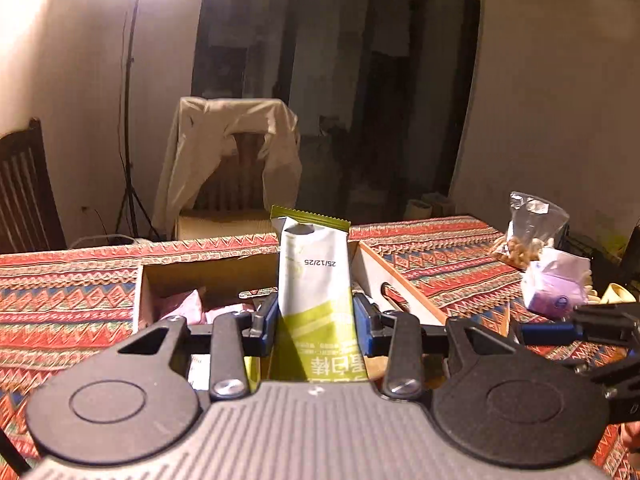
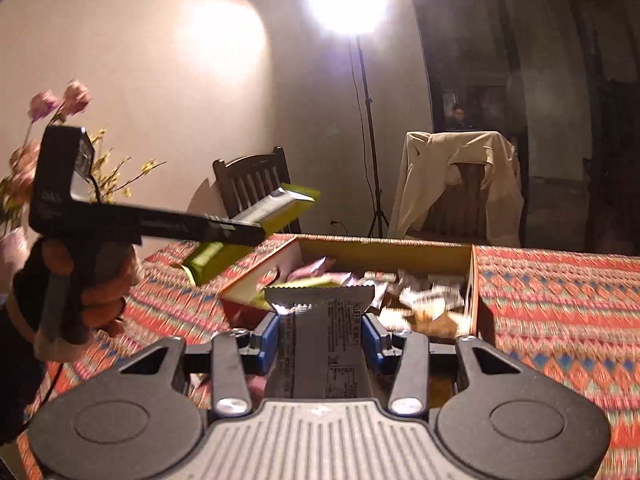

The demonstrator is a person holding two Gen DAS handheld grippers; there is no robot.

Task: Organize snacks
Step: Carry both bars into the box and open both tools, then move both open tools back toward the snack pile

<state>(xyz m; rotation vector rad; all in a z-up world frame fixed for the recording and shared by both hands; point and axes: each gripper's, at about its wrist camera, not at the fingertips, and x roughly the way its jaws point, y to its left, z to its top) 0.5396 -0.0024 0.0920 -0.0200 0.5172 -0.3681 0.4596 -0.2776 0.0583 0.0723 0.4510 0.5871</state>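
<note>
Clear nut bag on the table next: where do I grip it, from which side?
Grip the nut bag by its empty, crumpled top, probably from above. The nuts sit low and the loose film stands up over them, so it should pinch flat. A purple pack lies close in front, so a low approach looks crowded.
</note>
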